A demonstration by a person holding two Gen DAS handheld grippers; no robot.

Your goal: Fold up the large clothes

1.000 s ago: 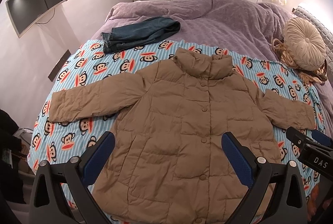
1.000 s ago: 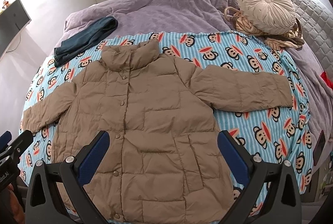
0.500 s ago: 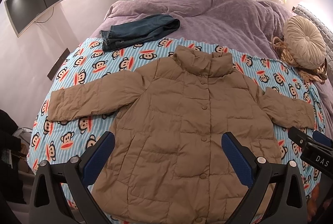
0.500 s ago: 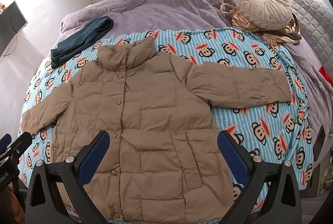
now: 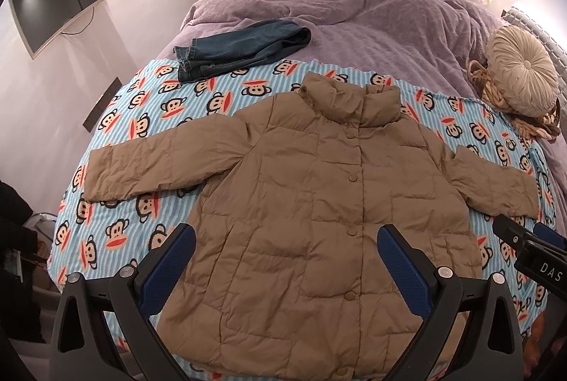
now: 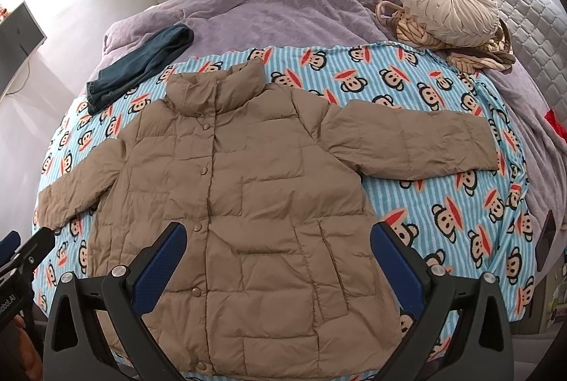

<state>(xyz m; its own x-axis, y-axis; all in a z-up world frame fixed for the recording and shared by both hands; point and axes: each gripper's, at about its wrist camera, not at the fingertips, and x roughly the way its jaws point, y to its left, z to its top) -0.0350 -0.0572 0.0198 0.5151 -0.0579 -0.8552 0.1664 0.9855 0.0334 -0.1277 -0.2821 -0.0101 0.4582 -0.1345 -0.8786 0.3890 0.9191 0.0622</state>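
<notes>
A tan quilted puffer jacket [image 5: 319, 204] lies face up on a monkey-print blanket [image 5: 149, 119] spread over the bed, snapped shut down the front, collar toward the headboard and both sleeves stretched straight out to the sides — a flat, symmetric layout that probably serves as the starting shape for folding, with each sleeve free to be brought across the body. The folded jeans [image 5: 241, 48] sit beyond the collar on the purple bedspread [image 5: 372, 23], well apart from the jacket, and a round pleated cushion [image 6: 446, 2] rests near the headboard.

The left gripper [image 5: 285, 248] hovers above the jacket's lower body, jaws spread wide and holding nothing; the hem lies just under and between its blue pads [image 5: 173, 260]. The right gripper [image 6: 278, 244] hangs likewise over the lower front — wide open, empty — with the jacket's right sleeve [image 6: 418, 143] well off to its far side.
</notes>
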